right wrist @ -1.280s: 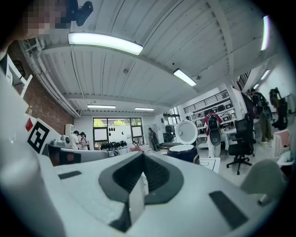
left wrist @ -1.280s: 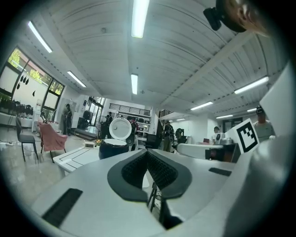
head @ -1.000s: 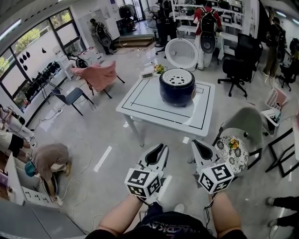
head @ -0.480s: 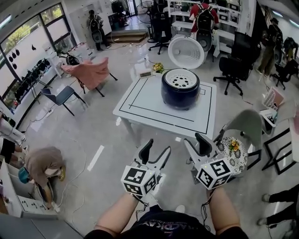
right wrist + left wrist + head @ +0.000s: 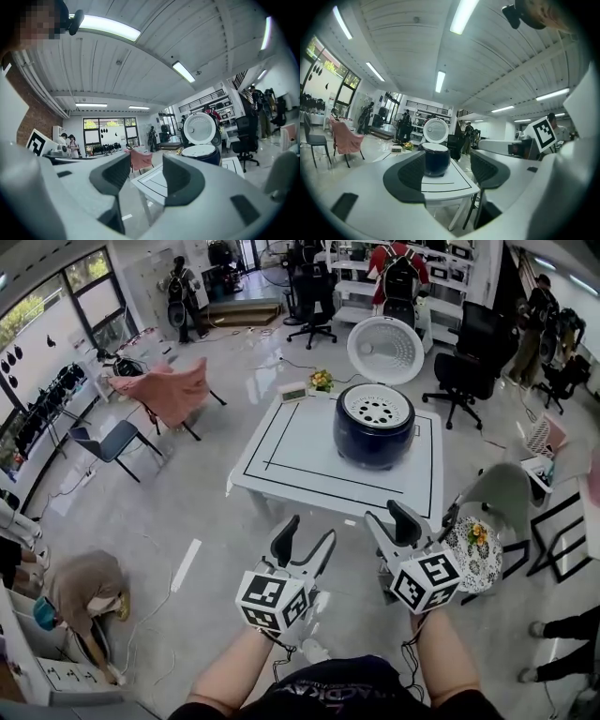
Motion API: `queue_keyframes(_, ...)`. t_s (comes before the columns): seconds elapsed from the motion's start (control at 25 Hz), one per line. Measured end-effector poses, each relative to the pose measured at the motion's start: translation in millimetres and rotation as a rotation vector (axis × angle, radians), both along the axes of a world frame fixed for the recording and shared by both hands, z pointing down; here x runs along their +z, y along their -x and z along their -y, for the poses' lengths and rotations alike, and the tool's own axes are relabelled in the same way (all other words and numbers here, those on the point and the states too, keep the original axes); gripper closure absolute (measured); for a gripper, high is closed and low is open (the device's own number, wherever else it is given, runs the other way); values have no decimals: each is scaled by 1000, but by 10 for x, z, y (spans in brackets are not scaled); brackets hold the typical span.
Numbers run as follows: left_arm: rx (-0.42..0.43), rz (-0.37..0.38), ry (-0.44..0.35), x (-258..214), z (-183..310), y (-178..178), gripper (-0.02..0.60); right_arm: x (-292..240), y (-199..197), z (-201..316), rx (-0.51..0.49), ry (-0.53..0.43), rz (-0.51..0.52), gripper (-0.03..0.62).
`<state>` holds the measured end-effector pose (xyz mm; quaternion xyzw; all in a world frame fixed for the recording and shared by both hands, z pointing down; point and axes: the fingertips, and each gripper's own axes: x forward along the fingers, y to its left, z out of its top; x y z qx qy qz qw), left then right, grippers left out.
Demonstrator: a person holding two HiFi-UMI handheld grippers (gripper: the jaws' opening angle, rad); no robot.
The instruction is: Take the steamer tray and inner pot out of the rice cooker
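Observation:
A dark blue rice cooker (image 5: 374, 430) stands on the white table (image 5: 300, 465), its round white lid (image 5: 385, 350) swung up behind it. In its mouth lies the white perforated steamer tray (image 5: 376, 408); the inner pot beneath is hidden. My left gripper (image 5: 306, 538) and right gripper (image 5: 391, 520) hover side by side short of the table's near edge, both open with nothing between the jaws. The cooker (image 5: 436, 158) shows between the left jaws, far off. In the right gripper view the cooker (image 5: 201, 153) sits right of the jaws.
A flower pot (image 5: 322, 380) and a small clock (image 5: 294, 392) sit at the table's far corner. A grey chair (image 5: 502, 491) and a round side table with flowers (image 5: 473, 549) stand to the right. A pink folding chair (image 5: 169, 390) is far left. People stand in the background.
Both grippers went from shut to open. The person has walked closer, so the table and cooker lie nearer in the head view.

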<state>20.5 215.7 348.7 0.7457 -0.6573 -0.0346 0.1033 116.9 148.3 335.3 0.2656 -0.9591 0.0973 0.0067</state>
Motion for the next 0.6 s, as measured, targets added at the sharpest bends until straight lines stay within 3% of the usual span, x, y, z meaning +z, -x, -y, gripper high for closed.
queue_keyframes(0.6, -11, -40, 10, 116, 252, 577, 290, 99, 531, 304, 17, 20, -19, 396)
